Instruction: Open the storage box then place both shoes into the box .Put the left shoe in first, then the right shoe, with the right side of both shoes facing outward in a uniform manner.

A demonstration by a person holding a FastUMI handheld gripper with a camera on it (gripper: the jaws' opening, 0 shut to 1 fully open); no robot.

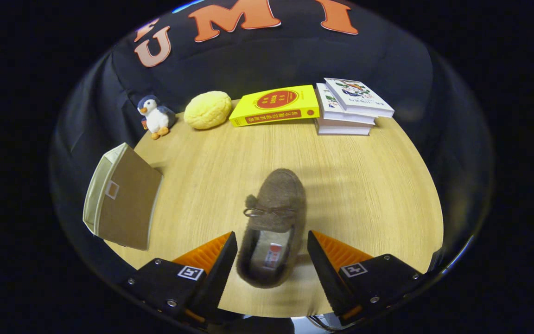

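Straddling the brown shoe [274, 222], jaws spread clear of its sides; bare table [364, 185] right, storage box [121, 197] left.

You see a fuzzy brown cloth shoe [276, 222] on the matt pale wood-grain table [364, 185]; the beige fabric storage box [121, 202] looks rough-woven, the yellow paper book [274, 105] slightly glossy.

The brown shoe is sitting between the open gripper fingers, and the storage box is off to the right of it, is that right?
Not quite. In the gripper view the brown shoe does sit between the fingers of the open gripper, but the storage box stands to the left of it, at the table's edge, not to the right.
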